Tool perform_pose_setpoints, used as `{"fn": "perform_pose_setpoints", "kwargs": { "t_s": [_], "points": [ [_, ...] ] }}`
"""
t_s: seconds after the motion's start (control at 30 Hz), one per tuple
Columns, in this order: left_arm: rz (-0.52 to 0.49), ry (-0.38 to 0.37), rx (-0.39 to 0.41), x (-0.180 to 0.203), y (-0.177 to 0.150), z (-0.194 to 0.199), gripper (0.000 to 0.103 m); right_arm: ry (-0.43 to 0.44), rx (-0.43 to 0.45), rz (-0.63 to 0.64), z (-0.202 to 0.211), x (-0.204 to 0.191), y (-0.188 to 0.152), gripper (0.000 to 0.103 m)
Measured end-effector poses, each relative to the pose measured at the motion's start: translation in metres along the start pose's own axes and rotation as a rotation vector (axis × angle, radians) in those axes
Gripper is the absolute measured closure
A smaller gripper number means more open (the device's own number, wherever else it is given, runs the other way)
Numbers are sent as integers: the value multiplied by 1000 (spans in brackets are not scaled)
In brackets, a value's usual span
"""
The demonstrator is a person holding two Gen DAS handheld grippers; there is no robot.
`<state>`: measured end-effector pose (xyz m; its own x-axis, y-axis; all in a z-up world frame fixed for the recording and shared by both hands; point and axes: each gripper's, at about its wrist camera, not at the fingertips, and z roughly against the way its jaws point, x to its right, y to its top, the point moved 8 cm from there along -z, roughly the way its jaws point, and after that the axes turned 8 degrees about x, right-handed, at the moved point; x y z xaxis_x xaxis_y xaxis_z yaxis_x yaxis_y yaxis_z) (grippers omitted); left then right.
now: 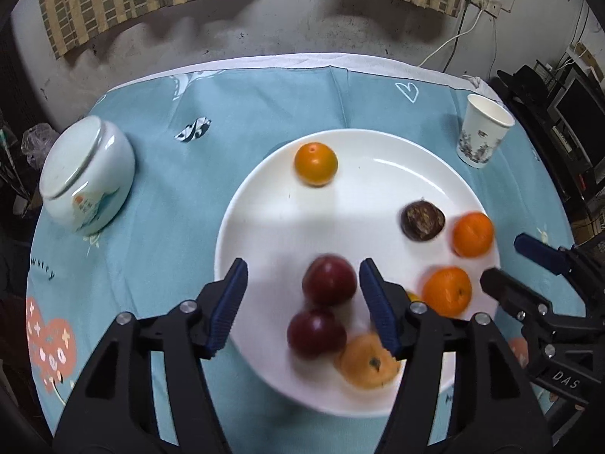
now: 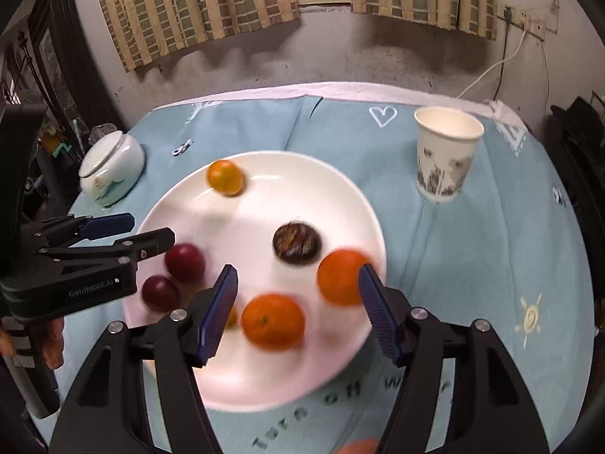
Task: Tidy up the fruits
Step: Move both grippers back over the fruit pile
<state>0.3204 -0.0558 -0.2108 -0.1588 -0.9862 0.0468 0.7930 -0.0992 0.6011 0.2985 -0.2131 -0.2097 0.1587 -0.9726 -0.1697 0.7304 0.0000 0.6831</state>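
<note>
A white plate (image 1: pixel 264 227) (image 2: pixel 234 234) on the blue tablecloth holds the fruit. My left gripper (image 1: pixel 302 268) is open above the plate's near side. A dark red plum (image 1: pixel 329 282) lies between its fingers, untouched, with a second plum (image 1: pixel 315 333) and a pale orange fruit (image 1: pixel 368 361) below it. My right gripper (image 2: pixel 298 272) is open too. One orange (image 2: pixel 273 321) sits between its fingers and another orange (image 2: pixel 340 276) rests beside the right finger. A dark brown fruit (image 2: pixel 297 244) and a yellow-orange fruit (image 2: pixel 225 177) lie farther back.
A white ceramic jar (image 1: pixel 87 178) (image 2: pixel 111 166) stands at the table's left. A printed paper cup (image 1: pixel 482 132) (image 2: pixel 444 155) stands at the back right. The wall and curtains rise behind the table, and cables and dark furniture are on the right.
</note>
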Motion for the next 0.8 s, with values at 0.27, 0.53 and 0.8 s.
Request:
{"fn": "perform_pose_setpoints", "kwargs": {
  "t_s": [0.27,0.53,0.8],
  "points": [
    [-11,-69,15,-7,-85,86,30,125,-48,132,81,-52,-97,36],
    [85,-33,-87,-45,-187,128,27,227,-102,405,127,-135,-204,36],
    [102,-41,-87,-52,-228,162,23,-8,-119,451,146,-67,-231,33]
  ]
}}
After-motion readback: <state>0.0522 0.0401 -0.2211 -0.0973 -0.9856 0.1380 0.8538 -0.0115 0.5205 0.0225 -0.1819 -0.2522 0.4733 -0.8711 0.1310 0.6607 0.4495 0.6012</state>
